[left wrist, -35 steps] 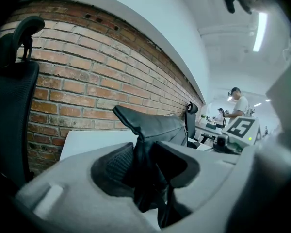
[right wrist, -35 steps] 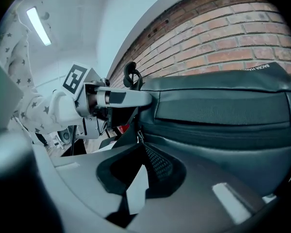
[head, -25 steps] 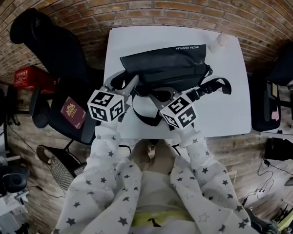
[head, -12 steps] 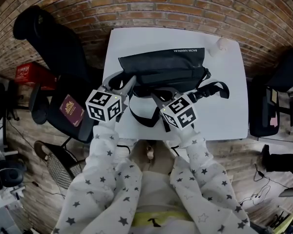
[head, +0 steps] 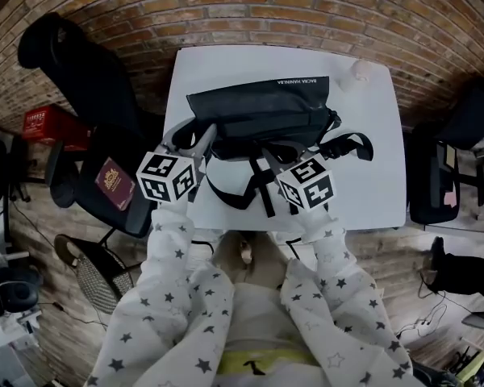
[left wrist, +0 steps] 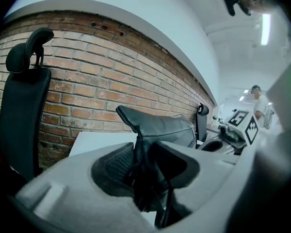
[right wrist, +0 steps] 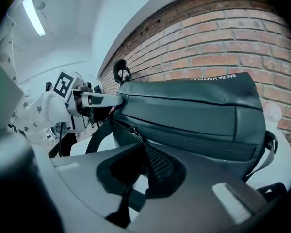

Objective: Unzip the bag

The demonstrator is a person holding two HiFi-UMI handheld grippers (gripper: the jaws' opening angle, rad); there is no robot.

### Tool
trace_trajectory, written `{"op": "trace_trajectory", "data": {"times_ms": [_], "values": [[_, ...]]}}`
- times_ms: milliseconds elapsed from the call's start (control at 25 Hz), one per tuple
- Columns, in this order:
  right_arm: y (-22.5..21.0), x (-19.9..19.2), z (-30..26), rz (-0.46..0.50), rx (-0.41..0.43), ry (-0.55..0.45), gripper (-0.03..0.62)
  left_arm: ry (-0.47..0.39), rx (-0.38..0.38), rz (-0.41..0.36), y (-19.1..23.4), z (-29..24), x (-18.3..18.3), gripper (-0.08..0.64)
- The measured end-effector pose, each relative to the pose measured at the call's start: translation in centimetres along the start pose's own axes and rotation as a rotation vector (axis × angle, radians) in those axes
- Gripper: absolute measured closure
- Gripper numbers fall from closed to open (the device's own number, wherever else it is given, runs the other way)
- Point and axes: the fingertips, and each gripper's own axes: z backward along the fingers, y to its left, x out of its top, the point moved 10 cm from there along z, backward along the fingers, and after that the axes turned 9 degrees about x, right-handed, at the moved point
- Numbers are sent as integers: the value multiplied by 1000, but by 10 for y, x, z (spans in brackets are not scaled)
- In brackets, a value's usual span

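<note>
A white rectangular counter stands against a red-brown brick wall, with a small round pale object on its 1 o'clock corner. At the counter's 9 o'clock a black high-backed office chair holds a burgundy booklet with a gold crest on its seat. A red box sits further out at 9 o'clock, above the wooden plank floor.

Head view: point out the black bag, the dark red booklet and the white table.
black bag (head: 258,107), head view, middle of its top panel.
dark red booklet (head: 114,184), head view, centre of its cover.
white table (head: 379,185), head view, bare right part of its top.
</note>
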Motion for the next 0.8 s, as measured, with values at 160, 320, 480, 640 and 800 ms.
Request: {"op": "trace_trajectory", "data": {"times_ms": [160,320,480,640,800], "values": [[-1,3,3,-9,-20,-1,577,-1,11,6,5,2,2,419],[-8,0,9,-16,-30,-8,577,-2,28,7,2,0,2,418],[-12,-1,14,-21,-46,-11,577,-7,47,-9,-1,0,2,419],[-15,-1,16,-26,-66,-11,577,-14,66,-8,1,3,1,418],[-18,-2,19,-33,-90,-11,577,-16,79,-6,3,4,0,419]]}}
